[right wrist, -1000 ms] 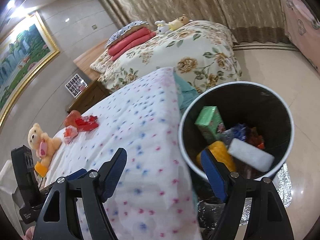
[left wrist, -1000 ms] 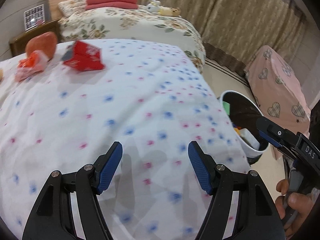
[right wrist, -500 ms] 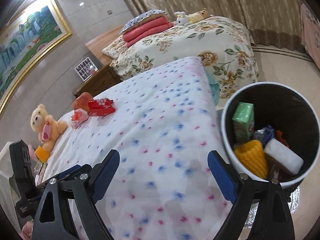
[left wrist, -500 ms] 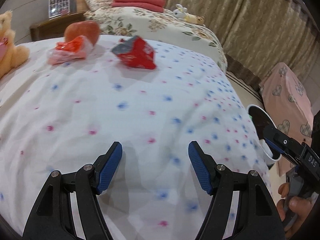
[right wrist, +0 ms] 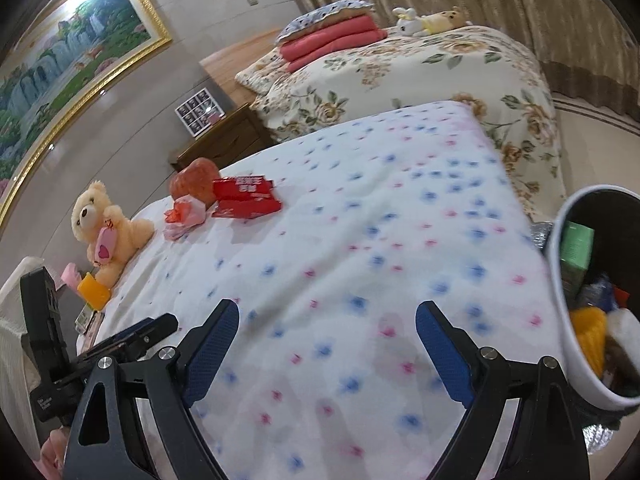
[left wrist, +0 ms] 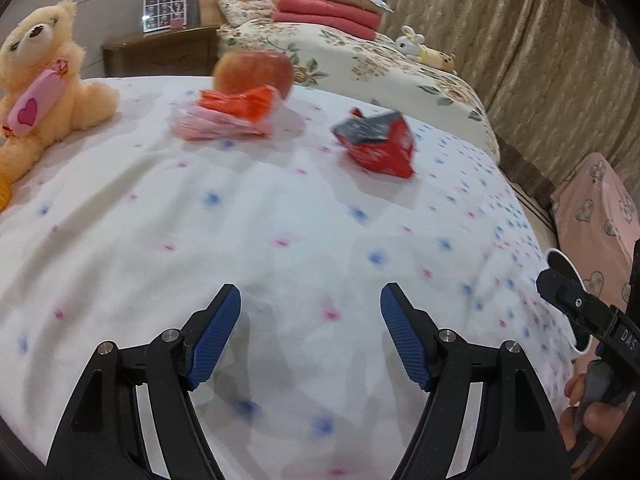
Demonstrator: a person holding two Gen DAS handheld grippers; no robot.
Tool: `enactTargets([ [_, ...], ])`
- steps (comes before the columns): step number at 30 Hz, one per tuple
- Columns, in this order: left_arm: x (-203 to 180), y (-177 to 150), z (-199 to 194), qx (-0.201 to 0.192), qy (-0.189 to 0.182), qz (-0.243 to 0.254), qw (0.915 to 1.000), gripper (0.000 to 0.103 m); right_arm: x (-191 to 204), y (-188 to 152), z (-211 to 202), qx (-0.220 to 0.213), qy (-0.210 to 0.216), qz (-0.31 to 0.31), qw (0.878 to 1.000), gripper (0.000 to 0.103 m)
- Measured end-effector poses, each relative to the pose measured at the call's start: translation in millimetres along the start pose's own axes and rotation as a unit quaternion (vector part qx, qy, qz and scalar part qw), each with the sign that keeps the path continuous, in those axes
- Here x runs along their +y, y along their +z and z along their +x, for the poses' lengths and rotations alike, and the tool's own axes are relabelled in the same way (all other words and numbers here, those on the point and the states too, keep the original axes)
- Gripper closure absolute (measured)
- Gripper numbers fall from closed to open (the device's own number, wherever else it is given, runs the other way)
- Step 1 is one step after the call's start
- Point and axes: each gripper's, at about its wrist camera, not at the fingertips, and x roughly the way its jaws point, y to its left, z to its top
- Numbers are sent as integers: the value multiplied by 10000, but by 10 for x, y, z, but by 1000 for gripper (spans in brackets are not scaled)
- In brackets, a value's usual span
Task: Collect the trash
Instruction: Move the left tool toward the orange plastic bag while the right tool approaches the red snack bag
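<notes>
While both grippers hang over it, the bed [left wrist: 280, 240] under its white cover dotted blue and pink fills most of each view, and a second bed [right wrist: 420, 68] with a flowered spread stands beyond it, folded red blankets [right wrist: 332, 40] stacked at its head. Off the near bed's right edge stands the trash bin [right wrist: 560, 320], white outside and black inside, with a green box [right wrist: 576, 244], something yellow and other scraps already in it. A cream teddy bear [left wrist: 44, 76] sits at the far left of the bed. The trash left on the bed lies toward the far end: a crumpled red box [left wrist: 380, 144] by itself in the middle, and to its left a pink and orange wrapper [left wrist: 228, 114] just in front of a large orange-red rounded thing [left wrist: 254, 70], touching it or nearly so. All of these are well apart from either gripper.

The left gripper [left wrist: 310, 336] points down at bare cover, its blue pads spread with nothing between them; its jaws have just been opening. The right gripper [right wrist: 326, 354] stands wider still, its jaws also having just been opening, empty, over the bed's near part with the bin close by its right finger. A hand [left wrist: 592, 420] on the right gripper's handle shows at the edge of the left view.
</notes>
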Motion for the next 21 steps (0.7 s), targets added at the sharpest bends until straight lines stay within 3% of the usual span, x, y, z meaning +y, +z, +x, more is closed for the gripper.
enactTargets([
  [15,638,455,267,129,379,528,9978,24,424,226,556,254,212,-319,9989,11],
  [21,886,696,501,389,243,757,9961,17,550,359,788,316,228,-425,9983,11],
])
